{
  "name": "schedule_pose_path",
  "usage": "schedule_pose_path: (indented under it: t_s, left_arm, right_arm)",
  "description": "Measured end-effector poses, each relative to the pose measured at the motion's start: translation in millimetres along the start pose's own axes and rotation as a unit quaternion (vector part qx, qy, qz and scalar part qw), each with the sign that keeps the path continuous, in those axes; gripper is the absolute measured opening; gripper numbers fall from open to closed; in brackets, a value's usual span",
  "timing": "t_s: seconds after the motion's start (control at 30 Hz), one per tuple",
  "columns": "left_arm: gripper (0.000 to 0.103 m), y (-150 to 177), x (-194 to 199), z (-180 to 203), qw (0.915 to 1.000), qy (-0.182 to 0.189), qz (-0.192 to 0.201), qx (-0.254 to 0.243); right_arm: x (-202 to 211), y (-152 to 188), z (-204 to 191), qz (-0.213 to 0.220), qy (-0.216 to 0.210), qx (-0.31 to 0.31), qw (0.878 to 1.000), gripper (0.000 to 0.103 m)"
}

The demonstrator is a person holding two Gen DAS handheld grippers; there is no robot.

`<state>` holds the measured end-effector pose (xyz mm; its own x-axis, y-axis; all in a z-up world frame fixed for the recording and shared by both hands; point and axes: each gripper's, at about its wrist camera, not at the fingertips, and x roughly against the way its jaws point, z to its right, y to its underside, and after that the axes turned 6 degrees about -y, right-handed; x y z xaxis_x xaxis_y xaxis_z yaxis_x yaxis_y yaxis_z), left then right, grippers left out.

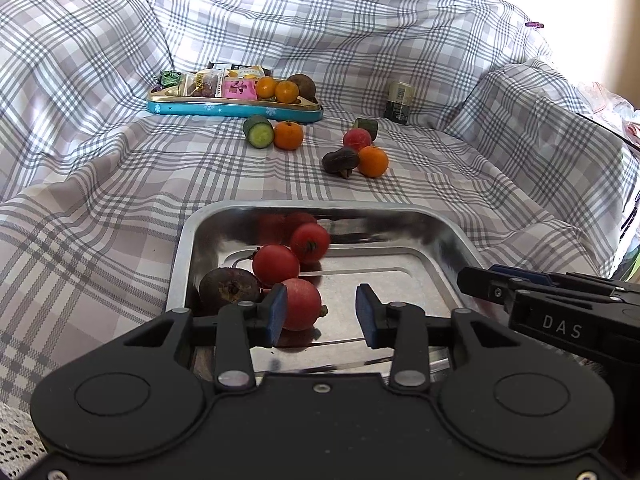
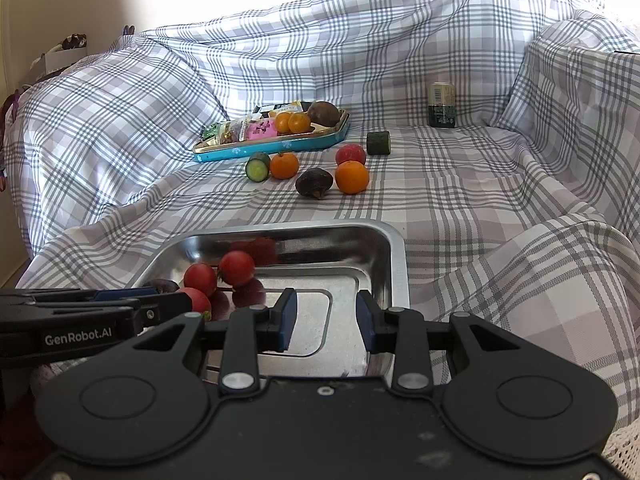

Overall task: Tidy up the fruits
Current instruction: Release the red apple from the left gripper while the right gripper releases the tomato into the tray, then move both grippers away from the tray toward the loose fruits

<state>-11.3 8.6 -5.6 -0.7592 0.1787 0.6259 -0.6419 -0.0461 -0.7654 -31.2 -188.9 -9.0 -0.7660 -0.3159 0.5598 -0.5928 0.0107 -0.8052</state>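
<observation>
Three red fruits (image 1: 276,264) and a dark one (image 1: 229,289) lie in the steel tray (image 1: 460,236), oranges (image 1: 373,161) remain on the cloth, both the left claw (image 1: 322,314) and right claw (image 2: 326,322) released and empty

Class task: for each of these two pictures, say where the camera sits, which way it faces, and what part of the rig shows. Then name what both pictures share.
Left wrist view: on the left claw, angled down over the steel tray; right claw enters at right.
Right wrist view: on the right claw, angled down at the tray's right side; left claw enters at left.
Shared: the tray, red fruits, oranges, blue tin, checked cloth.
</observation>
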Motion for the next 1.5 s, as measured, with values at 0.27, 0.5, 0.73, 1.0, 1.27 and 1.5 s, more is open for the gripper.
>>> schedule_pose_path:
  t_s: [0.27, 0.5, 0.73, 1.0, 1.27, 1.5]
  left_arm:
    - [0.047, 0, 0, -1, 1.0, -0.001, 0.0, -0.001]
    - [0.047, -1, -1, -1, 1.0, -0.003, -0.002, 0.0]
    - [0.047, 0, 0, 0, 0.9999, -0.01, 0.0, -0.002]
    - [0.047, 0, 0, 1, 0.9997, -0.023, 0.001, -0.001]
    - [0.047, -1, 4, -4, 0.9981, -0.056, 0.02, 0.017]
    - [0.047, -12, 5, -6, 0.9978, -0.06, 0.018, 0.021]
  right_arm:
    - [0, 0, 0, 0.0, 0.0, 0.0, 1.0, 0.035]
    - [0, 0, 0, 0.001, 0.001, 0.0, 1.0, 0.035]
    - [0, 1, 0, 0.001, 0.001, 0.0, 1.0, 0.035]
    - [-1, 2, -1, 0.0, 0.002, 0.0, 1.0, 0.035]
    - [-4, 2, 1, -0.003, 0.008, -0.004, 1.0, 0.035]
    - [-10, -3, 4, -0.025, 0.016, -0.017, 0.999, 0.035]
